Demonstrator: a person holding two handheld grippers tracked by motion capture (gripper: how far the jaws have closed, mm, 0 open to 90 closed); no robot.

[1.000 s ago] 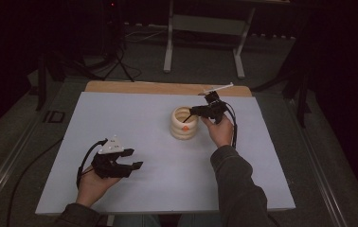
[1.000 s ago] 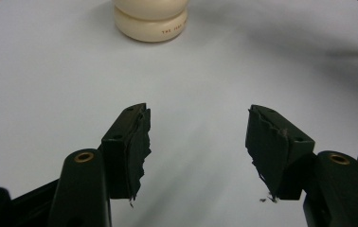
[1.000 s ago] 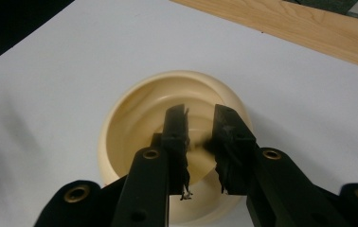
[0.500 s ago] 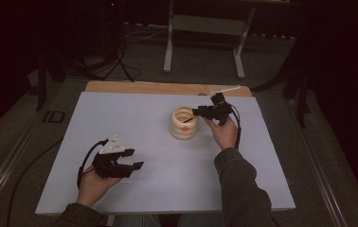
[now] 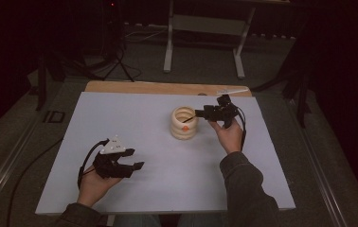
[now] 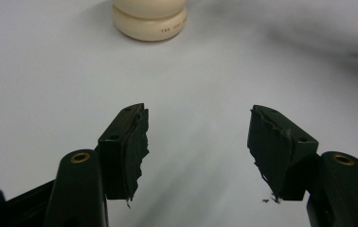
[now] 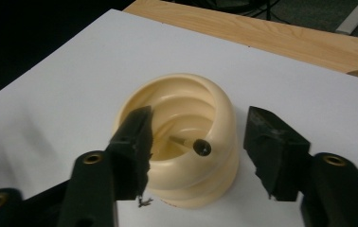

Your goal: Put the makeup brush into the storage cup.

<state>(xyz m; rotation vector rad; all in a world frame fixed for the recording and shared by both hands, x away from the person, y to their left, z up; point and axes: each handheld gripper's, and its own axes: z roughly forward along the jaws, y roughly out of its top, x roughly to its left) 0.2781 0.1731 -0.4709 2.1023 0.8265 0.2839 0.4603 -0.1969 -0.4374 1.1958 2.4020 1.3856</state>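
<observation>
Right now the right tool (image 5: 200, 114) hangs over the cream ribbed pot (image 5: 183, 123) mid-bench, jaws just opened wide, a thin dark-tipped stick (image 7: 193, 144) leaning inside it.
Pot looks rigid, smooth, maybe ceramic, so slippery and chippable; grip the thick rim. Stick is light; pinch its tip. Small red print at the base (image 6: 170, 29), too blurry to read. Left tool (image 5: 132, 165) is wide, empty.

The left black two-jaw gripper (image 5: 137, 165) carries a grey three-cornered plate (image 5: 113, 146) behind its jaws, and a black cable loops from its rear. The right black two-jaw gripper (image 5: 197, 113) has brass-coloured pivot screws and ragged black pads (image 7: 141, 142). Dark olive sleeves (image 5: 243, 184) cover both forearms.
</observation>
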